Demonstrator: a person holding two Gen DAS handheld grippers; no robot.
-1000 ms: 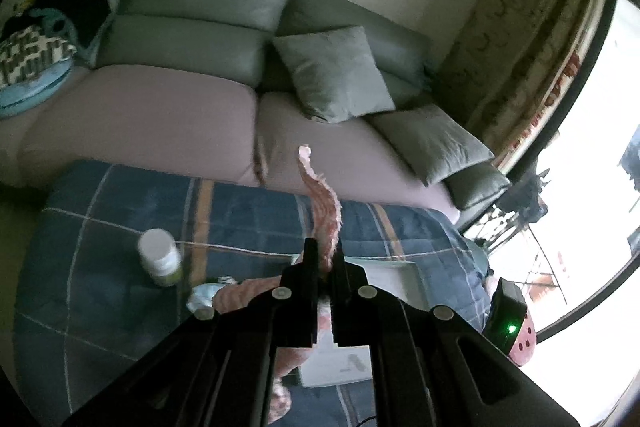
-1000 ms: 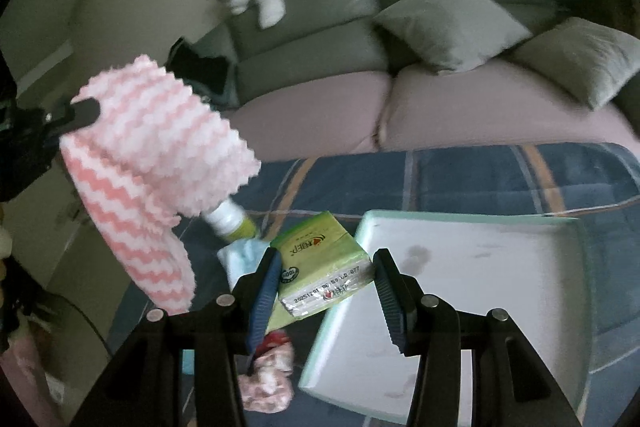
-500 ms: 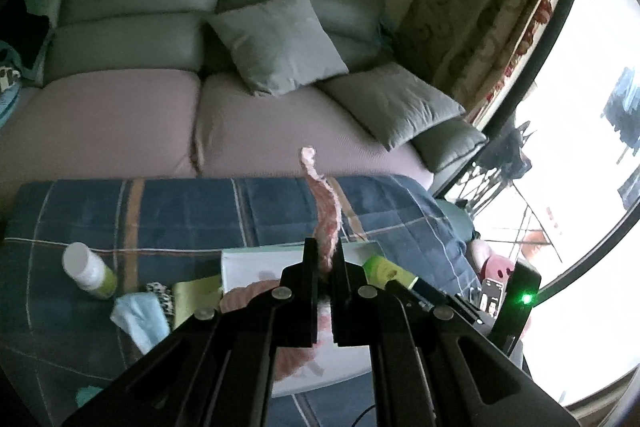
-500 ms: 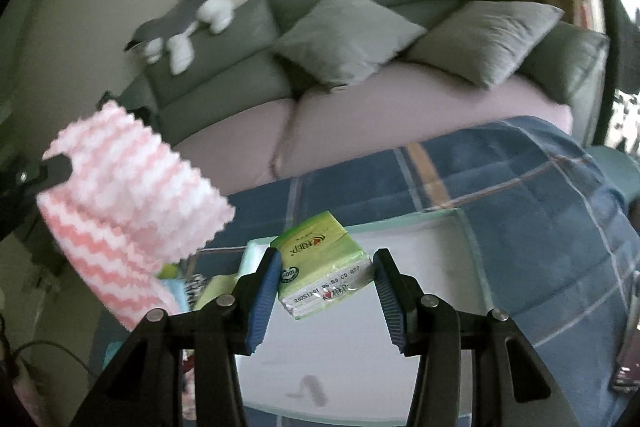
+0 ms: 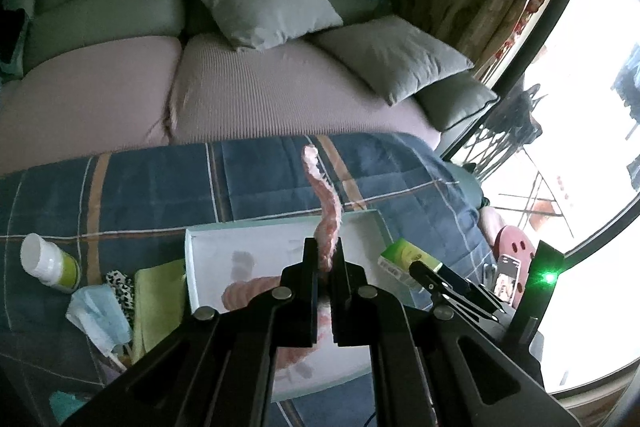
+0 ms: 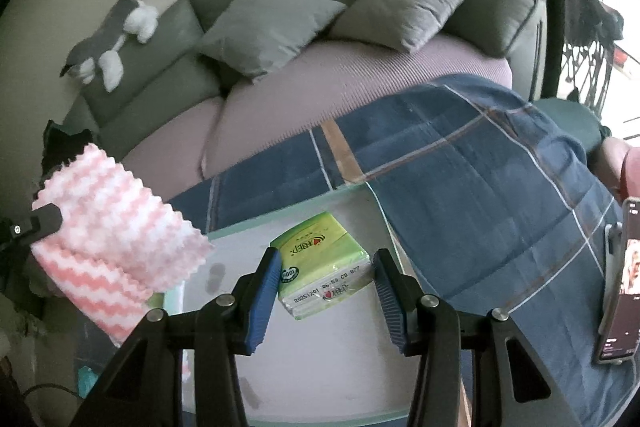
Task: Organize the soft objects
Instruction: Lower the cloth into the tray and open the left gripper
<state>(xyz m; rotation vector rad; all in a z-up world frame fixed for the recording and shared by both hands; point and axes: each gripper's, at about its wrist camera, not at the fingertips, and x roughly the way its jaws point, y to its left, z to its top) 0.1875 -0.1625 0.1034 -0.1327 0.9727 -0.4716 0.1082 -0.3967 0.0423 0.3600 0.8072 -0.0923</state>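
Pink cloth (image 5: 327, 223) pinched in down-tilted left tongs (image 5: 324, 263) above tray (image 5: 208, 233).

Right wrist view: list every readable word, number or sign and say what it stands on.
"20251201 06:50 CD 077": end flap of the green plastic tissue pack.
"100": round badge on the pack; small text unreadable.
Brand characters on the pack's top: too blurred.
Phone screen text: too small.

Both hands are carrying their loads sideways across the blanket: the pink striped cloth (image 5: 327, 227) is now hanging over the pale tray (image 5: 208, 239), and the green tissue pack (image 6: 320, 263) is now hovering above that tray's middle.
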